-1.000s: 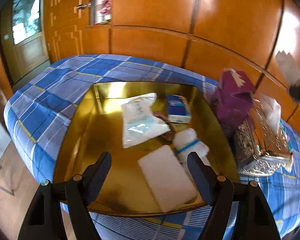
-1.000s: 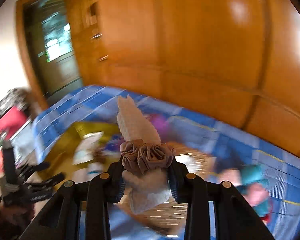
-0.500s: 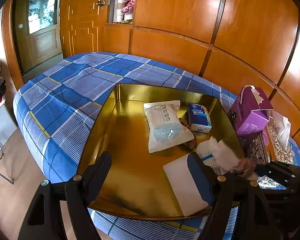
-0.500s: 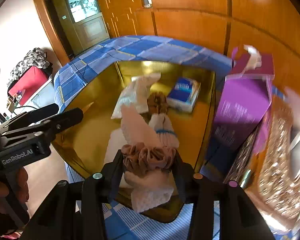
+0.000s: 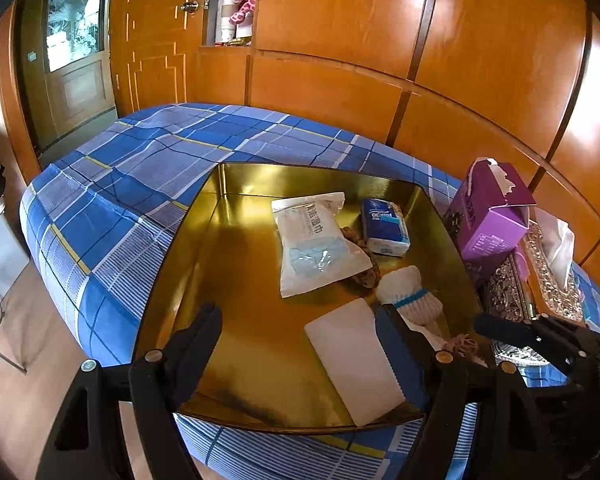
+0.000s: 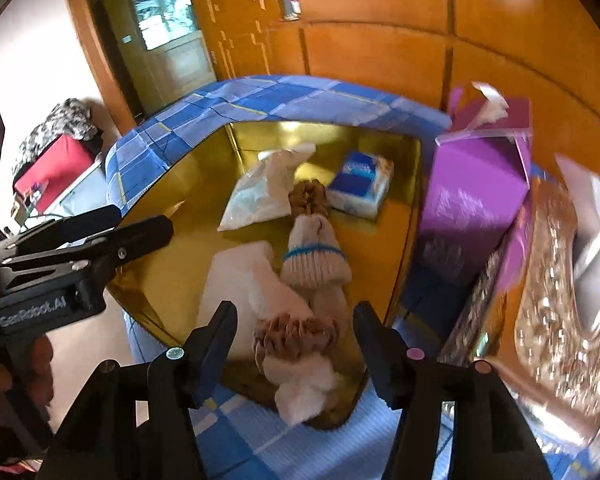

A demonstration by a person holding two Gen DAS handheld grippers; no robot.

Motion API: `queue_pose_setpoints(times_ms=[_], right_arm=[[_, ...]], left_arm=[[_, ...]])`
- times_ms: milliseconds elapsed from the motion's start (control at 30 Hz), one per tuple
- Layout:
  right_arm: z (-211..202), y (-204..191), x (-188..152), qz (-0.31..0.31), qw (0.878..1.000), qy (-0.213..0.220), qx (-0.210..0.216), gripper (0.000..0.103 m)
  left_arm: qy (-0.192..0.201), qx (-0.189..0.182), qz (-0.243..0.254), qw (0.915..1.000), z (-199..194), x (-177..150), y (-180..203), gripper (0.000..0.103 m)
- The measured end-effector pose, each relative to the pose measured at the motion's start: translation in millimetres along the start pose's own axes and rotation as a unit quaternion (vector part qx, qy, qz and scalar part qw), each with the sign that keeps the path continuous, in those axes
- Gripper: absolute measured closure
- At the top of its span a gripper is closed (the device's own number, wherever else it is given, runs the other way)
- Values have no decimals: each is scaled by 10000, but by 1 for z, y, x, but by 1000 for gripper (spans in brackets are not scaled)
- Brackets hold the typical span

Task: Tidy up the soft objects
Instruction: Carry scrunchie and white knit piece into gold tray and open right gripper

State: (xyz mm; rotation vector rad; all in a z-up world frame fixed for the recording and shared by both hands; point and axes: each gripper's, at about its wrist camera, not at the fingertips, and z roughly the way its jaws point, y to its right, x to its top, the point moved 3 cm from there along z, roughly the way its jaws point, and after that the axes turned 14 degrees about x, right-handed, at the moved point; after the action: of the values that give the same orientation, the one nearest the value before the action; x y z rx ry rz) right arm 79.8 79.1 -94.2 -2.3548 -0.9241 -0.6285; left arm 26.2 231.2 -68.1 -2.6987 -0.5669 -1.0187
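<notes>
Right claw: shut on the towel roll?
No: in the right wrist view the right claw stands open, with gaps on both sides of the scrunchie-tied towel roll lying on the tray edge.

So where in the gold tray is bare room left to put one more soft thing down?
The left half of the gold tray is bare, from its left wall to the wet wipes pack. The right half is crowded: tissue packet, white pad, rolled socks and rolled cloth.
</notes>
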Motion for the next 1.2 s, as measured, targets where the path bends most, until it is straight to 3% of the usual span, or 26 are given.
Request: queue_pose_setpoints(times_ms=[233,433,533,733,1200], right_arm=[[-13,-8,-8,-181,9998,25,-92,42],[0,-7,-13,-649,9928,-108,-996,45],[-1,-7,-8,-672,9914,23,-1126,45],[-21,-14,-6,-528,9953,262,-773,45],[-82,8,-24,195,9880,1073,-1096,45]], left_arm=[[114,1,-25,9999,-5,4,-2,23],[192,17,-76,9998,-10,7,-5,23],[281,21,-49,9996,-15,9,-4,22],[394,-12,1,9992,-22,10,-1,21],[683,-137,391,9968,-45,6,22,21]])
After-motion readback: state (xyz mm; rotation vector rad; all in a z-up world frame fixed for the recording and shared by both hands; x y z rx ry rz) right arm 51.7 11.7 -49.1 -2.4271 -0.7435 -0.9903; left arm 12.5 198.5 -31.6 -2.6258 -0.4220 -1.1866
